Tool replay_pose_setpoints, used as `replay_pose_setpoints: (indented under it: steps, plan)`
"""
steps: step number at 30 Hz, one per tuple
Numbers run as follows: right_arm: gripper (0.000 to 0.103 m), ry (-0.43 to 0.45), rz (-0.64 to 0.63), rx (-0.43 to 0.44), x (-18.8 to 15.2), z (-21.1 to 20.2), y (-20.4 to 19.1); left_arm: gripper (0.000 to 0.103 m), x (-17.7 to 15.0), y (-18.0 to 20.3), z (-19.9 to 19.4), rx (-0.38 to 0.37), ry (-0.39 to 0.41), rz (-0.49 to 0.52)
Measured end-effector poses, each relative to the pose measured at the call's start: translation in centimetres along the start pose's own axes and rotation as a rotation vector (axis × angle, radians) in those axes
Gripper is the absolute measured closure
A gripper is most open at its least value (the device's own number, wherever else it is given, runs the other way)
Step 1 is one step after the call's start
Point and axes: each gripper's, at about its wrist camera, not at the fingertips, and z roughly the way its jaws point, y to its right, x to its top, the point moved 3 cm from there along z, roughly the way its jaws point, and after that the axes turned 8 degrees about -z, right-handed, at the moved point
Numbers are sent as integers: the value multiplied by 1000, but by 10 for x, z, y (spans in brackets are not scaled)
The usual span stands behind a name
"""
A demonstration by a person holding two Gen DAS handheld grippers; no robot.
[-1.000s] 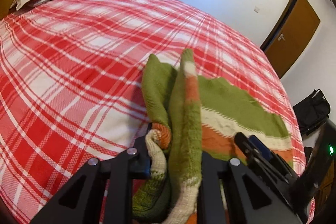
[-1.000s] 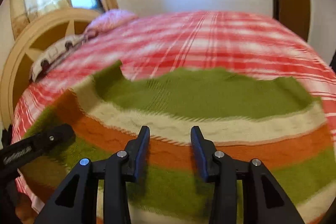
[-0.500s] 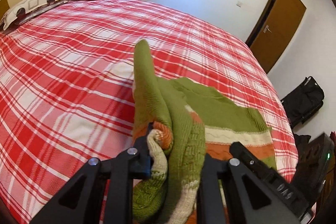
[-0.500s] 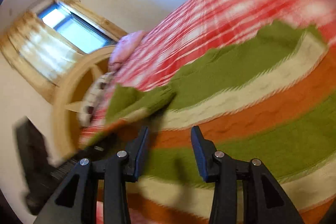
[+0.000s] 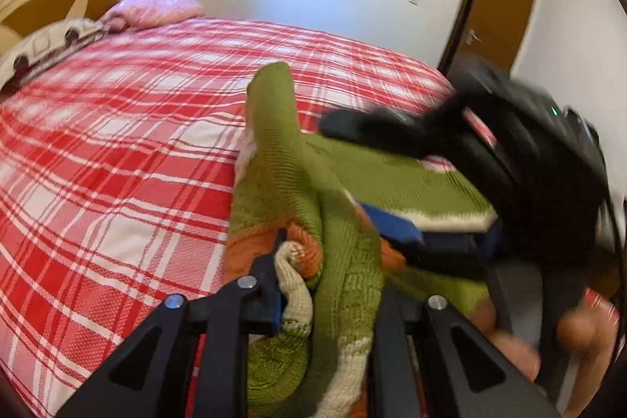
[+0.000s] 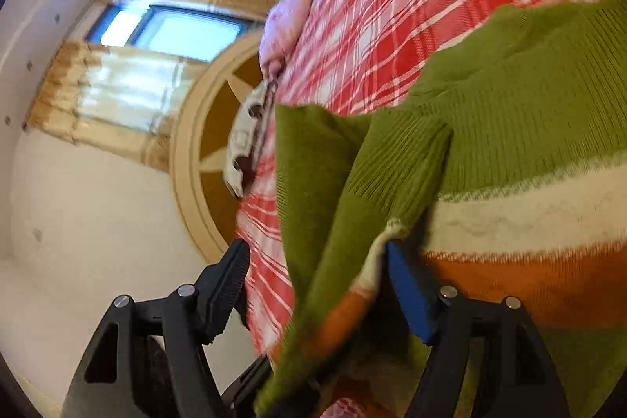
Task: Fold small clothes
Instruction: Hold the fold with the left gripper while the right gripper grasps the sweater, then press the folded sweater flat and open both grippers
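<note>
Left gripper pinches the green, orange and cream striped knitted sweater's bunched edge, lifting it to fold; right gripper opening around, seemingly, a raised flap

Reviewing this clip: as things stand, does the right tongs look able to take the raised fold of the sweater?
Probably yes. The right tongs are opening and the lifted fold of the sweater already hangs between the jaws, with nothing in front of it. The left tongs, shut on the sweater, hold it up.
</note>
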Motion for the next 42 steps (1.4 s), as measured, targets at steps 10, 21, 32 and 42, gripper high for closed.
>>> replay_pose_setpoints:
  steps: [10, 21, 32, 42]
  plan:
    - [31, -66, 10, -111, 11, 18, 30, 86, -25, 30, 2, 16, 21, 175]
    - [84, 74, -209, -209, 18, -9, 0, 86, -28, 41, -6, 14, 11, 168]
    - [84, 73, -488, -487, 28, -114, -10, 86, -25, 110, -21, -141, -6, 173]
    - [84, 22, -458, -692, 15, -177, 63, 86, -60, 203, 3, -196, -113, 212]
